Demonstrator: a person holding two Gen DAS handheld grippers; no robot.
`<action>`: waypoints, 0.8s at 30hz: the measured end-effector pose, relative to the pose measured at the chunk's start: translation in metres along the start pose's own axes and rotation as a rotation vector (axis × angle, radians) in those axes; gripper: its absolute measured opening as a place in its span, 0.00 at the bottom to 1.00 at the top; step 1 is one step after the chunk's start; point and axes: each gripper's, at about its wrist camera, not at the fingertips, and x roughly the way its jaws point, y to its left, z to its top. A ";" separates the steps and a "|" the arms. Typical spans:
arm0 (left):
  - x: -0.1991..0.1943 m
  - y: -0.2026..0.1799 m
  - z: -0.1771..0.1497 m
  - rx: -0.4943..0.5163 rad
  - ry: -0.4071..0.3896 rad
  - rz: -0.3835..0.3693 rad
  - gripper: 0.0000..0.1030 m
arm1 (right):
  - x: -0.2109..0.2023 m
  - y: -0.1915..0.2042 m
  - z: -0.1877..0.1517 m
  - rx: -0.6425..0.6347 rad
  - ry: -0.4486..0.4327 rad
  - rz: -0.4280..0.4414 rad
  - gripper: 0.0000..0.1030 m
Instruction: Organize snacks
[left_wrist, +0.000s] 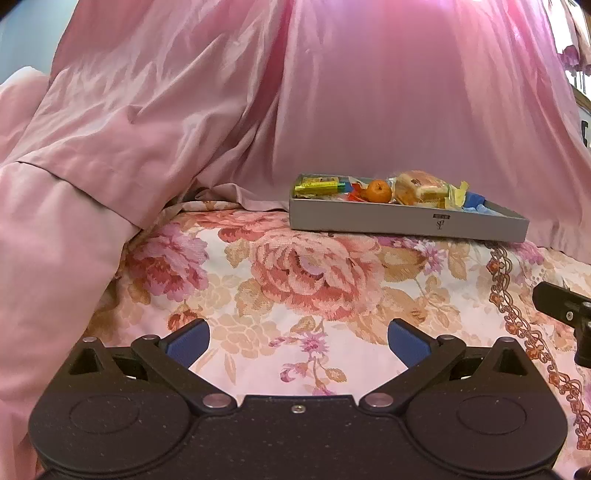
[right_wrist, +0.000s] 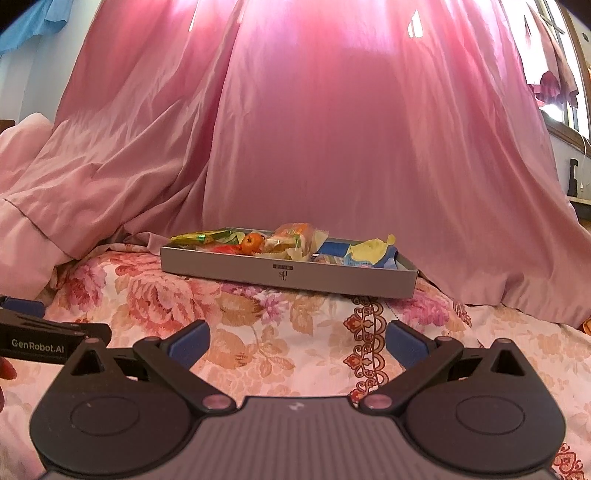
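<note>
Snacks sit inside grey tray (right_wrist: 288, 275) at bed's far edge; sorting looks finished or unstarted. Left claw (left_wrist: 298, 345) and right claw (right_wrist: 297, 345) spread, empty, hovering over bedsheet (right_wrist: 258, 332). Next move likely calls for reach toward tray.

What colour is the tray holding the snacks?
Grey; the tray shows best in the right wrist view.

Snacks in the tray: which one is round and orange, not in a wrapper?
The small orange fruit in the grey tray. It is bare and round, while the green packet and the bagged bread beside it sit in wrappers.
</note>
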 end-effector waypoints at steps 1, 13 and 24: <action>-0.001 0.000 -0.001 0.002 0.000 0.000 0.99 | 0.000 0.000 0.000 -0.001 0.001 0.000 1.00; -0.004 0.000 -0.007 0.024 0.013 0.003 0.99 | -0.004 -0.001 -0.005 0.004 0.010 -0.012 1.00; -0.004 0.000 -0.008 0.026 0.018 0.003 0.99 | -0.005 0.000 -0.006 0.002 0.007 -0.017 1.00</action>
